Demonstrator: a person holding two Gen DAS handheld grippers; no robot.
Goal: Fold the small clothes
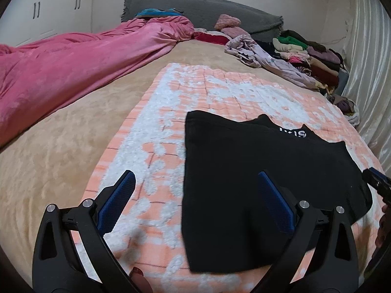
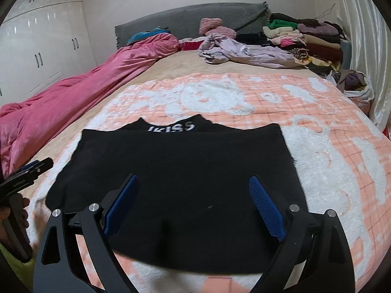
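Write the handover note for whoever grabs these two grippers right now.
Left gripper: open, holding nothing, over the black garment's left edge.
Right gripper: open, holding nothing, over the garment's middle.
Black garment: lies flat on the peach and white blanket, white lettering at its far edge; it looks folded over once already.
Stack of folded clothes: at the far right of the bed, with a loose lilac garment beside it.
Left to do: finish folding the black garment.
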